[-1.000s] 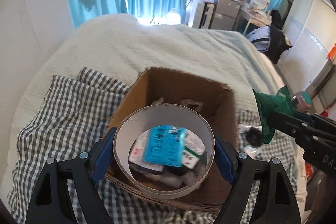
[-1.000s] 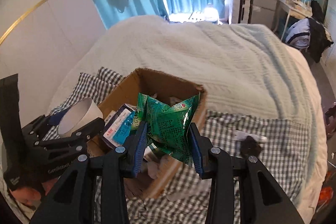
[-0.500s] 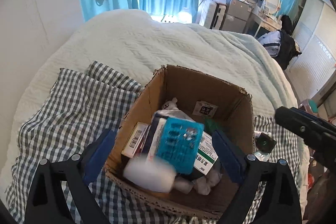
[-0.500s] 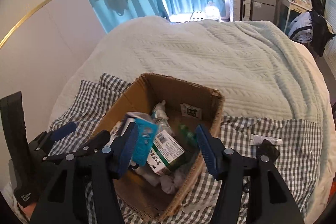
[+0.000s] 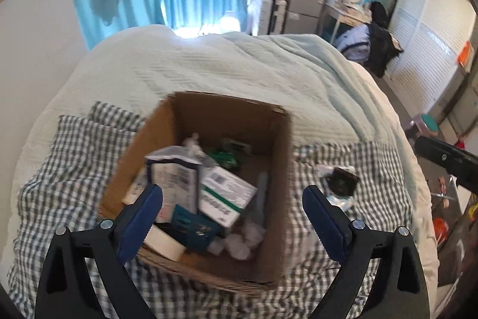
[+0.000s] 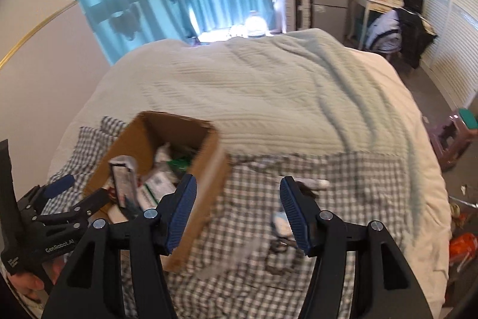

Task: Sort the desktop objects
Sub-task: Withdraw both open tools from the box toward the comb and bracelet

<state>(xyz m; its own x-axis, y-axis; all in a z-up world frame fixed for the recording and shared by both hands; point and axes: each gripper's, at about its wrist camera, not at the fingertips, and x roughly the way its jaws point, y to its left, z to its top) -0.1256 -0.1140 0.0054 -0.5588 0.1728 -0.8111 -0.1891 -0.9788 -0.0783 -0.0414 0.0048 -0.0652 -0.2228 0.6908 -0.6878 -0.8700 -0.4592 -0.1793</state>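
Both my jaws now stand spread and empty, the left gripper (image 5: 232, 218) having dropped its tape roll and the right gripper (image 6: 237, 210) its green packet into the cardboard box (image 5: 280, 145) mid-bed, leaving the dark object (image 5: 340, 184) on the checked cloth (image 6: 343, 169) near the bed's right edge.

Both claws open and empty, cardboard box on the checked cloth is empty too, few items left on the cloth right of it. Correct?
Not quite: the cardboard box is not empty. The left wrist view shows cartons, a green packet and white wads in it. The rest stands: left claw and right claw open and empty, items on the checked cloth to its right.
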